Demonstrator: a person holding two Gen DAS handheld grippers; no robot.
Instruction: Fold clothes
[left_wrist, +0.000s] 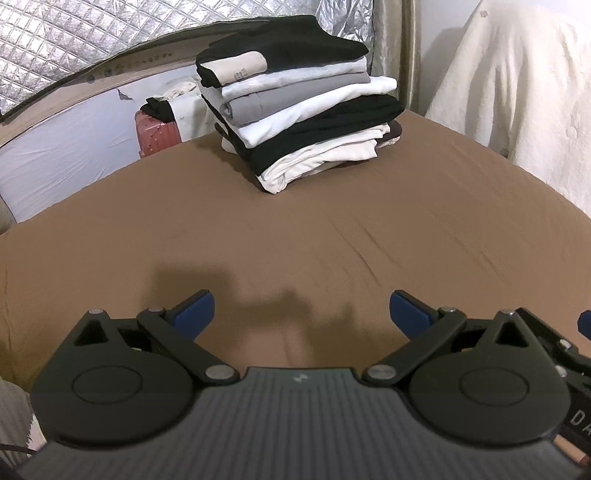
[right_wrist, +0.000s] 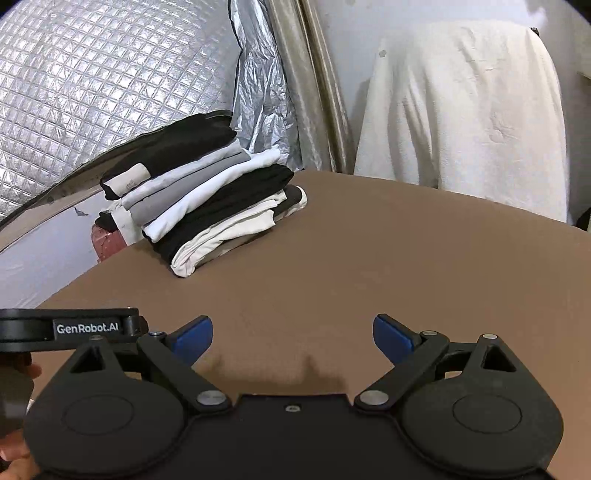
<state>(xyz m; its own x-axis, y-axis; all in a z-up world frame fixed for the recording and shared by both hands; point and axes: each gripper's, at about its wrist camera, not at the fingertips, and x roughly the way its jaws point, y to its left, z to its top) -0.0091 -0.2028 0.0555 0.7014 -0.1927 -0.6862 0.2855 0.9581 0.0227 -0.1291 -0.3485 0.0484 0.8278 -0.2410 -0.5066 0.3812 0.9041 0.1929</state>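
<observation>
STEP: between garments | left tool (left_wrist: 301, 310) and right tool (right_wrist: 293, 334): both wide, empty | folded stack (left_wrist: 299, 107) complete on bed (left_wrist: 332, 229) | NEXT: you fetch an unfolded garment; none in view

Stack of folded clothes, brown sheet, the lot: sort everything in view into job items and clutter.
Belongs to the job:
- stack of folded clothes
- left claw, open, holding nothing
- right claw, open, holding nothing
- brown sheet, the folding surface

Just lying about:
- pink suitcase
- cream cloth, draped
- silver quilted cover
</observation>
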